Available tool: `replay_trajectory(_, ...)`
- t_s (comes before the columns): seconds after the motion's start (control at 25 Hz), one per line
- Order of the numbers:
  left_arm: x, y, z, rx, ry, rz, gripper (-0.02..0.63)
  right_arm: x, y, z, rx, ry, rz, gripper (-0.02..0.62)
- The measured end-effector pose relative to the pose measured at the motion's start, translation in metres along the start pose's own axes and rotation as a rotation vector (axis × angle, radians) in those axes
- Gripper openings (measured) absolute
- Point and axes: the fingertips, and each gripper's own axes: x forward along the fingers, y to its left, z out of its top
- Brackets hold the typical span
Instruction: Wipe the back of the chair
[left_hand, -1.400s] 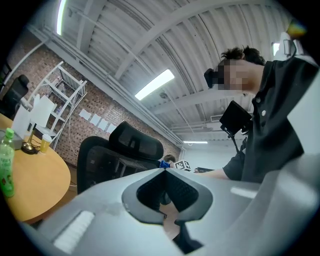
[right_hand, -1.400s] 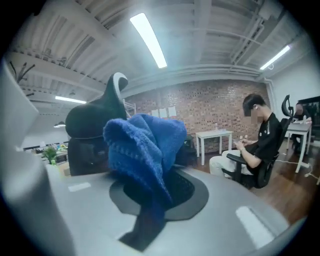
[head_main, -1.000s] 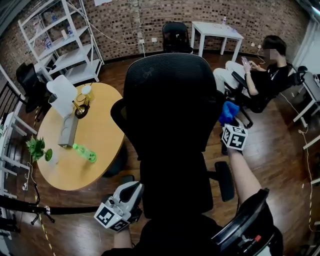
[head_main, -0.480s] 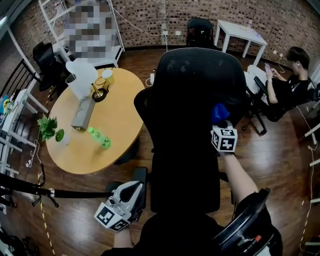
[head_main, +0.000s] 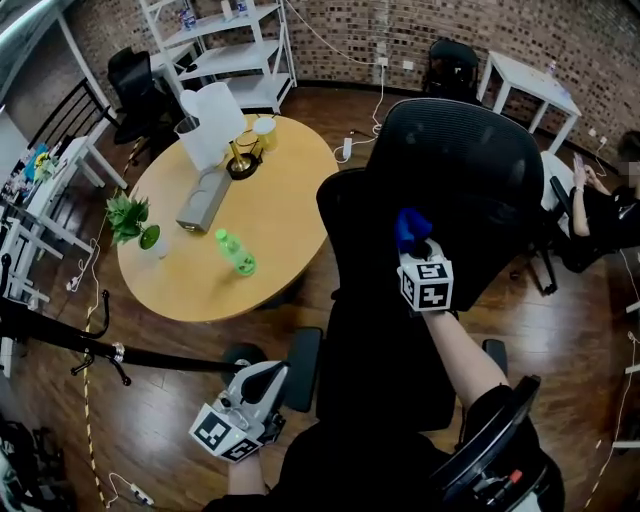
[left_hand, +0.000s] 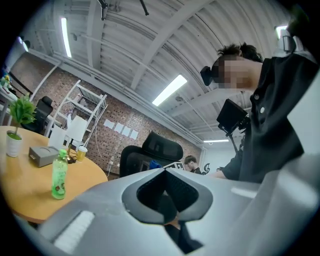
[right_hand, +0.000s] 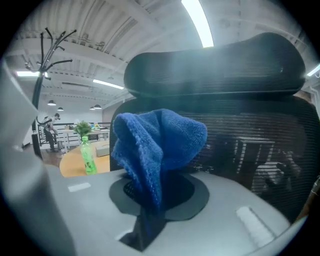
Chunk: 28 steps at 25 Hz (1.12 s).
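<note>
The blue cloth (head_main: 409, 224) had travelled from the right edge of the chair back (head_main: 480, 160) a second earlier to its left half, pressed against the dark mesh. The right gripper (head_main: 413, 243) had its jaws clamped on the cloth, the bare forearm stretched forward from lower right, marker cube facing up. The left gripper (head_main: 262, 380) had stayed low by the person's body, angled forward, jaws together with nothing between them. The round bench (head_main: 270, 230) and its green bottle (head_main: 236, 252) lay left of the chair.
</note>
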Motion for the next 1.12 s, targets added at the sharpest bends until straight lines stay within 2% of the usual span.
replay_trajectory(0.24, -0.019, 0.006, 0.006, 0.013, -0.013, 0.063, 0.006, 0.034, 0.078, 0.004, -0.05, 0.005, 0.156, 0.057)
replay_trajectory(0.36, -0.027, 0.007, 0.004, 0.013, -0.012, 0.086, 0.006, 0.052, 0.119, 0.005, -0.034, 0.01, 0.24, 0.058)
replay_trajectory(0.52, -0.028, 0.005, 0.006, 0.016, -0.012, 0.096, 0.006, 0.052, 0.181, 0.013, -0.039, -0.02, 0.516, 0.057)
replay_trajectory(0.6, -0.025, 0.002, 0.009, 0.018, -0.014, 0.096, 0.006, 0.045, 0.187, 0.014, -0.024, -0.05, 0.594, 0.058)
replay_trajectory(0.64, -0.024, 0.001, 0.009, 0.018, -0.015, 0.096, 0.006, 0.045, 0.179, 0.008, -0.009, -0.039, 0.583, 0.057)
replay_trajectory(0.8, -0.018, -0.002, 0.007, 0.016, 0.004, 0.087, 0.006, 0.051, 0.12, -0.032, 0.021, 0.043, 0.421, 0.057)
replay_trajectory(0.96, 0.0, -0.007, 0.002, 0.018, 0.023, 0.046, 0.006, 0.038, 0.075, -0.049, 0.009, 0.038, 0.345, 0.057)
replay_trajectory(1.12, 0.026, -0.02, -0.001, 0.022, 0.036, -0.029, 0.006, 0.017, 0.026, -0.063, 0.079, 0.021, 0.261, 0.057)
